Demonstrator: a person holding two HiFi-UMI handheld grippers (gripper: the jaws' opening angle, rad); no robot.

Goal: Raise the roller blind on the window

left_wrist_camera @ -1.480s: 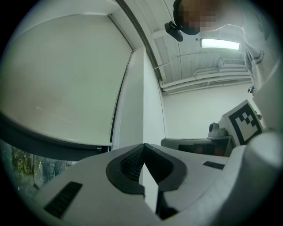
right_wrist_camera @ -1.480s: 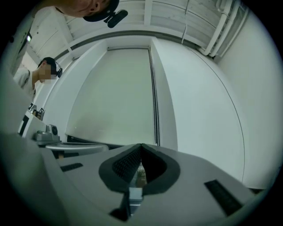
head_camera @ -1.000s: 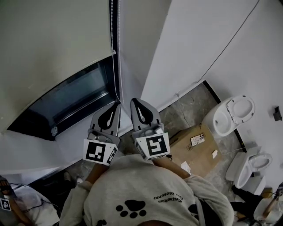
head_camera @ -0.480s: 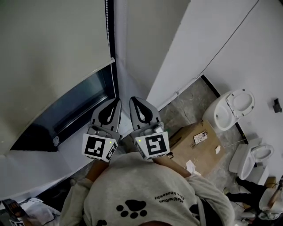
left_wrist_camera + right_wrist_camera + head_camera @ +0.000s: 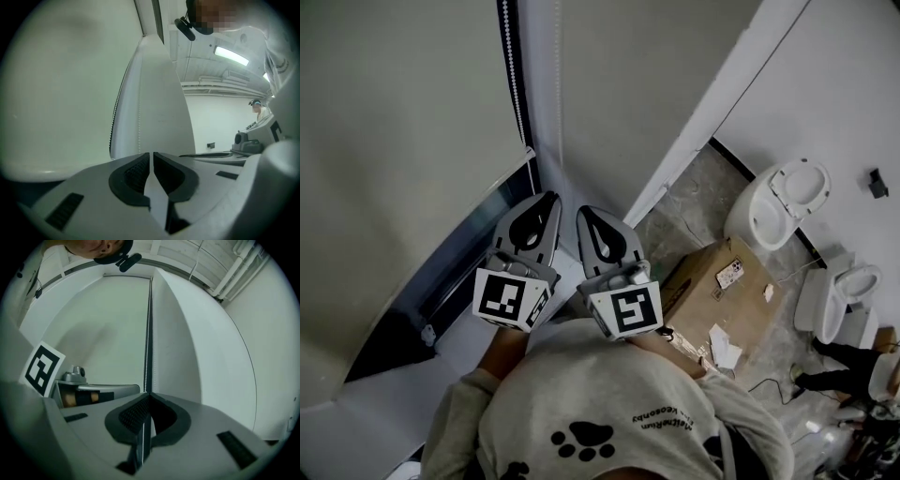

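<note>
**Ana:** By the right edge of the window [image 5: 473, 253], does the right gripper [image 5: 587, 214] have the bead chain [image 5: 514, 75]?

**Ben:** Yes. In the right gripper view its fingers [image 5: 132, 414] are pressed together with the beads running down between them. The left gripper [image 5: 544, 201] sits just beside it. Its fingers are closed to a thin slit on nothing, and in the left gripper view the chain hangs to the left of the tips.

**Ana:** And the roller blind [image 5: 403, 141]?

**Ben:** Mostly down. It covers nearly all the glass, with only a dark strip showing under its lower edge.

**Ana:** So how should the pull go?

**Ben:** I'd draw the chain straight down along its own line, not out from the wall, so the beads don't skip. Keep the pinch firm. Then the left should open, take the same strand higher up, and the two alternate. If the blind drops instead, it's probably the wrong strand of the loop.
</note>
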